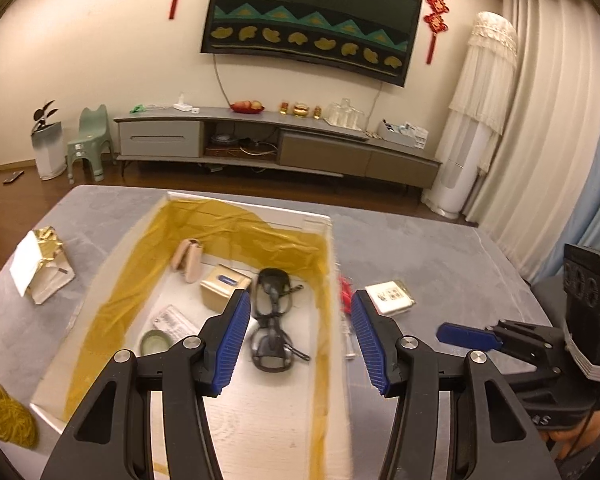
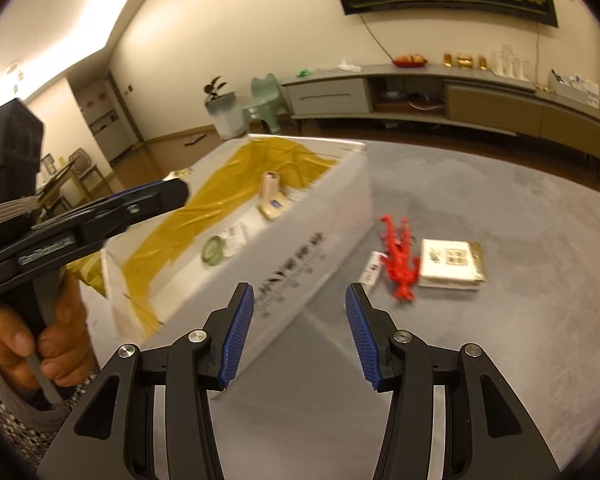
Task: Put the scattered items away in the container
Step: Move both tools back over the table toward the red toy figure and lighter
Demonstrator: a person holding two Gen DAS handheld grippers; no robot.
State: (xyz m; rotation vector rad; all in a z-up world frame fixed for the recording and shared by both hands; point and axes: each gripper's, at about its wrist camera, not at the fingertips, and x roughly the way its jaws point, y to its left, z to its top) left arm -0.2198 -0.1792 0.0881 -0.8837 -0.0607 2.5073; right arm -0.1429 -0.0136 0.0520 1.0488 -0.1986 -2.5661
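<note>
Left wrist: left tool [image 1: 298, 330] released, empty, over the box [image 1: 328, 264]; glasses [image 1: 274, 320] lying inside. Right wrist: right tool [image 2: 300, 330] released, empty; red toy [image 2: 400, 258] and white packet [image 2: 450, 266] on counter [image 2: 500, 340] beside the box.

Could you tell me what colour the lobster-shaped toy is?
The lobster toy is bright red, clearest in the right wrist view.

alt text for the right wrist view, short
The open right gripper hovers over a grey table, aimed at a red lobster toy touching a flat white packet beside the white box.
</note>
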